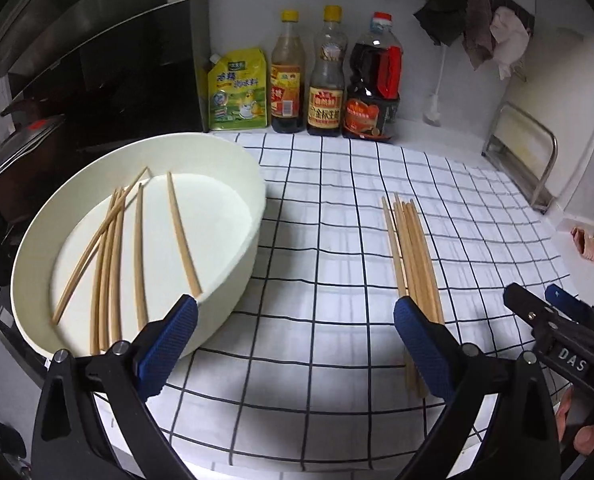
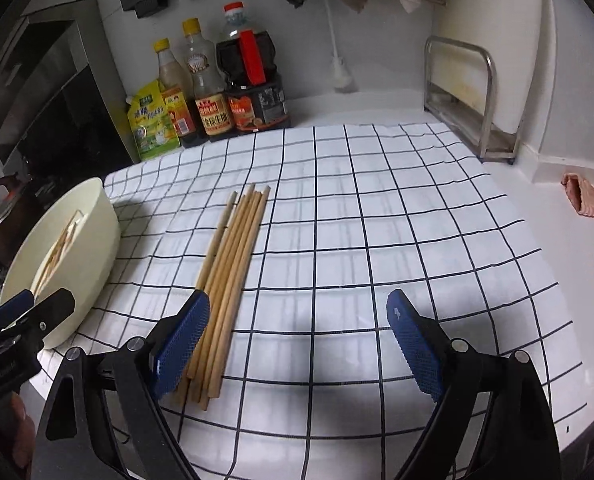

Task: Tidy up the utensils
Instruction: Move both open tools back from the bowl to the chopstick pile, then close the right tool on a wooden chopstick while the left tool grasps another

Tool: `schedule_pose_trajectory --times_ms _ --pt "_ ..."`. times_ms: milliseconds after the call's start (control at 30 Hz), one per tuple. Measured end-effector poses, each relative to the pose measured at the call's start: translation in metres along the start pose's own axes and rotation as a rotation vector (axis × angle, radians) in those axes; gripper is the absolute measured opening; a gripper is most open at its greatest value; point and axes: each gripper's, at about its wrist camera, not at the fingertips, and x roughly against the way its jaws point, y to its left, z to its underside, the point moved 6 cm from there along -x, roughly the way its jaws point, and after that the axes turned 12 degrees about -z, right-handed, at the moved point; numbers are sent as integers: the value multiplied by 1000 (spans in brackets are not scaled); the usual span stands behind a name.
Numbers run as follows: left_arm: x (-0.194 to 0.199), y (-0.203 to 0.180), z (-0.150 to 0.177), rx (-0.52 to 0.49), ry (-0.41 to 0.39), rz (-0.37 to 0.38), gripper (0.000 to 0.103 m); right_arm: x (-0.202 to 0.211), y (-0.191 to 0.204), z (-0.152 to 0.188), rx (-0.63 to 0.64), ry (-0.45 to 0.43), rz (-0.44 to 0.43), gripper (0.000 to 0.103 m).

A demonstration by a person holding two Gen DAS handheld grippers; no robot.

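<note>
A cream round basin (image 1: 233, 184) stands at the left on the checked cloth and holds several loose wooden chopsticks (image 1: 113, 256). A neat bundle of several chopsticks (image 1: 413, 256) lies on the cloth to its right; it also shows in the right wrist view (image 2: 233, 264). My left gripper (image 1: 295, 340) is open and empty, its left finger at the basin's near rim, its right finger over the bundle's near end. My right gripper (image 2: 299, 344) is open and empty, its left finger over the bundle's near end. The basin (image 2: 97, 248) shows at the left of the right wrist view.
A yellow pouch (image 1: 239, 92) and three sauce bottles (image 1: 325, 76) stand against the back wall. A metal rack (image 2: 465, 100) stands at the back right. A pink cloth (image 2: 589, 200) lies on the counter at the right. A stove with pots is left of the basin.
</note>
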Motion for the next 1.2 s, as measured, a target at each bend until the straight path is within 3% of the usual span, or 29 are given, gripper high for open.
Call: schedule_pose_trajectory --times_ms 333,667,1200 --pt "-2 -19 -2 -35 -10 18 97 -48 2 -2 52 118 27 86" --pt "-6 -12 -5 -2 -4 33 97 -70 6 0 85 193 32 86" --pt "-14 -31 0 4 39 65 97 -70 -7 3 91 198 64 86"
